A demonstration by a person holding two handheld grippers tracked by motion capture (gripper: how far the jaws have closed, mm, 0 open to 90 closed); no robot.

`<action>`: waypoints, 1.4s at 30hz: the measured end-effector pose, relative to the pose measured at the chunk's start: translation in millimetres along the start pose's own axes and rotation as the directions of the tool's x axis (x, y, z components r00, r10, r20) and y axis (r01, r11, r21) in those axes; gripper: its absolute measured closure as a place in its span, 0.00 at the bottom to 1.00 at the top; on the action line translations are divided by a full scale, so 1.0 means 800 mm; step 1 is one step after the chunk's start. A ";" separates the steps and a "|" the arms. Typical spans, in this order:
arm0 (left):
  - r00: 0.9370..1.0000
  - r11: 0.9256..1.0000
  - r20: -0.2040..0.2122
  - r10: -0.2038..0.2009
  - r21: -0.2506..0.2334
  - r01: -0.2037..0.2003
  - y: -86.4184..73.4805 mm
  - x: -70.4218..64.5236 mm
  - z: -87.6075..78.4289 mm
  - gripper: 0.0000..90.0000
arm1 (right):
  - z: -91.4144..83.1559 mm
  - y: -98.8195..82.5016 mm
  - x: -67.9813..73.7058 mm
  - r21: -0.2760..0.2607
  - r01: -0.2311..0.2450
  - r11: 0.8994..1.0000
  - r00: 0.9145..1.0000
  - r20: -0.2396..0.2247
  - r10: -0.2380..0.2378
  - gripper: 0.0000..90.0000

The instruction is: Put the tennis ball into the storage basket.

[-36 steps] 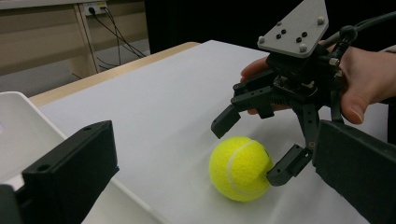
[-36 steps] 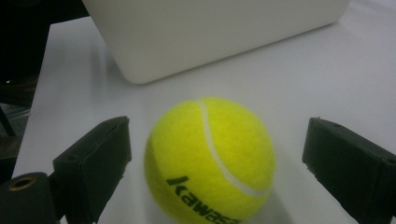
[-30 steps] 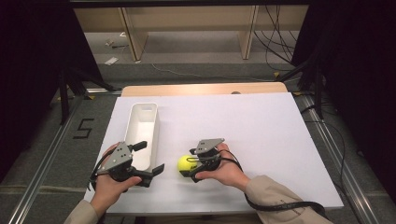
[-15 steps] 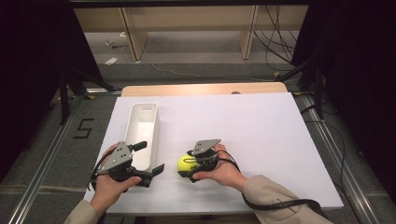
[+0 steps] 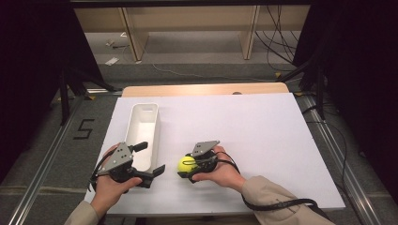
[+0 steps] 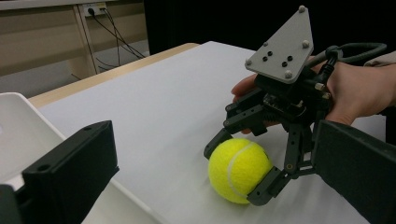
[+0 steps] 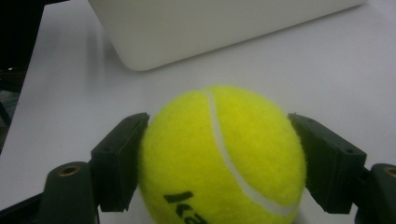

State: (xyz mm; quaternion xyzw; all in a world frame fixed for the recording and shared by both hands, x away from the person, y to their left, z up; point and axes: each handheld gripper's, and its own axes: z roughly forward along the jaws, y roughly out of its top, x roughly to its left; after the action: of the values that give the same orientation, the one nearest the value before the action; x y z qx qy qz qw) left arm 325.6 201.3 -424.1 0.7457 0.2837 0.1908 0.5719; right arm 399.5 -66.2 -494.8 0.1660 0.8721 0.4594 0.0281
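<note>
A yellow tennis ball [image 5: 186, 163] lies on the white table top [image 5: 253, 126], near the front edge. My right gripper [image 5: 185, 165] points left and is shut on it. Its jaws have just been closing with the ball between them. In the right gripper view both black pads [image 7: 122, 158] press the sides of the ball [image 7: 219, 149]. The left gripper view shows the same grip on the ball [image 6: 238, 170], which rests on the table. My left gripper [image 5: 152, 158] stands open and holds nothing, just left of the ball, beside the near end of a white bin [image 5: 143, 126].
The long white bin [image 7: 210, 28] is upright, lengthwise front to back, on the left part of the table. Behind the table stand wooden shelf legs [image 5: 131, 37] with cables on the floor. A metal rail [image 5: 42, 159] runs along the left.
The right gripper's jaws have closed from wide open onto the tennis ball. The left hand and its gripper have kept still.
</note>
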 end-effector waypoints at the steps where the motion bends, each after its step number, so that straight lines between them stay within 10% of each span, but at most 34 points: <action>1: 1.000 1.000 0.000 0.000 0.000 0.000 0.000 0.000 0.000 0.00 | 0.000 0.000 0.000 0.000 0.000 1.000 1.000 0.000 0.000 0.27; 42: 1.000 1.000 0.003 -0.001 -0.005 0.001 0.000 0.000 0.000 0.00 | -0.024 0.024 -0.005 -0.092 -0.012 0.996 0.999 0.030 0.015 0.29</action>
State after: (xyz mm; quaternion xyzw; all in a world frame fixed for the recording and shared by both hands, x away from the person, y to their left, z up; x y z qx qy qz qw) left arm 325.9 201.6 -423.8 0.7445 0.2826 0.1901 0.5743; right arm 404.3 -72.5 -469.1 0.1773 0.8483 0.4968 0.0459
